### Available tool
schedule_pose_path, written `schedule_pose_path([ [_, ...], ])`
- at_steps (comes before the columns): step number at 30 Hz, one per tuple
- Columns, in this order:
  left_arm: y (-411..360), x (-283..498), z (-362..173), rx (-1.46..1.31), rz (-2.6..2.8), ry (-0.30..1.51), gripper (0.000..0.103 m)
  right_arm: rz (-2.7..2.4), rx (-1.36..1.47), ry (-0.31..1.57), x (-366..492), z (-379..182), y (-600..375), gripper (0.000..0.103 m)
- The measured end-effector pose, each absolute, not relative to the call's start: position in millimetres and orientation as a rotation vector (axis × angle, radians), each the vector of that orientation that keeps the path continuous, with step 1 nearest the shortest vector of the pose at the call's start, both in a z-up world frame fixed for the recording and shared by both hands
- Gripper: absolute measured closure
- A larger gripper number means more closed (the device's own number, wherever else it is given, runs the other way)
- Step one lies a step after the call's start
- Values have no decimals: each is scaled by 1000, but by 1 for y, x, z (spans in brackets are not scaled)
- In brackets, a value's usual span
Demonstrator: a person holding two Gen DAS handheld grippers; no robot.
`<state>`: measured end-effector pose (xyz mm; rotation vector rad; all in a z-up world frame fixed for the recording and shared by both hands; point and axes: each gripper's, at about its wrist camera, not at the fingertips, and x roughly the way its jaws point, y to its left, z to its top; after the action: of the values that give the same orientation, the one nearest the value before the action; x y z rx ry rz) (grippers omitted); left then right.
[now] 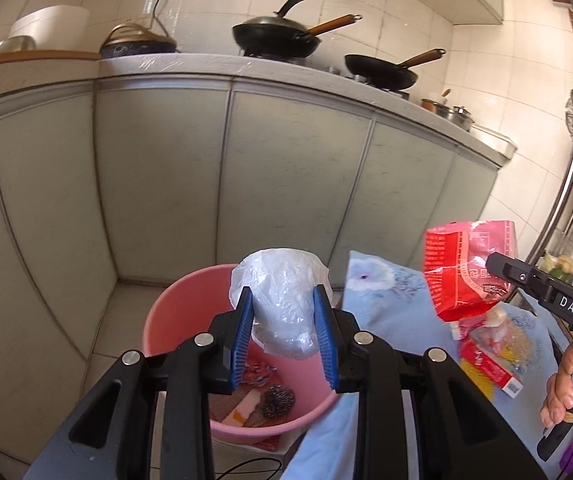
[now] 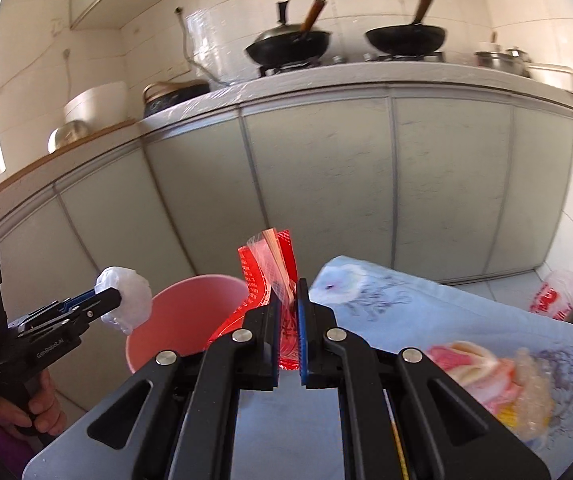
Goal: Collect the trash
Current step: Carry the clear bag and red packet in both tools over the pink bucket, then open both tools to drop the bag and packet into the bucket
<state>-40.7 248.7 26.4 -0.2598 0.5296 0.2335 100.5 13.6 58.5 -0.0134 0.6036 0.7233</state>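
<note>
My left gripper (image 1: 283, 294) is shut on a crumpled clear plastic bag (image 1: 282, 300) and holds it over the pink bucket (image 1: 174, 312) on the floor. The bucket holds a steel scourer (image 1: 279, 399) and scraps of packaging. My right gripper (image 2: 288, 288) is shut on a red plastic wrapper (image 2: 264, 276), above the table's left end next to the bucket (image 2: 190, 308). In the right wrist view the left gripper (image 2: 116, 300) shows at the left with the clear bag (image 2: 126, 304). In the left wrist view the right gripper (image 1: 490, 266) grips the red wrapper (image 1: 462, 272).
A table with a light blue floral cloth (image 1: 398, 312) stands right of the bucket and bears more wrappers (image 1: 490, 356) (image 2: 494, 380). Grey cabinet doors (image 1: 286, 184) run under a counter with two black woks (image 1: 278, 36). A red-printed plastic bag (image 2: 558, 294) lies on the floor at the far right.
</note>
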Motion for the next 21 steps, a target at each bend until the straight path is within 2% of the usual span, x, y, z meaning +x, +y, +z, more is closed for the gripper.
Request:
schedule_pose_path([
  [9, 265, -36, -11, -281, 288, 616, 74, 803, -97, 720, 106, 12, 80, 96],
  [21, 273, -28, -53, -317, 315, 720, 73, 821, -169, 807, 107, -24, 120, 96],
])
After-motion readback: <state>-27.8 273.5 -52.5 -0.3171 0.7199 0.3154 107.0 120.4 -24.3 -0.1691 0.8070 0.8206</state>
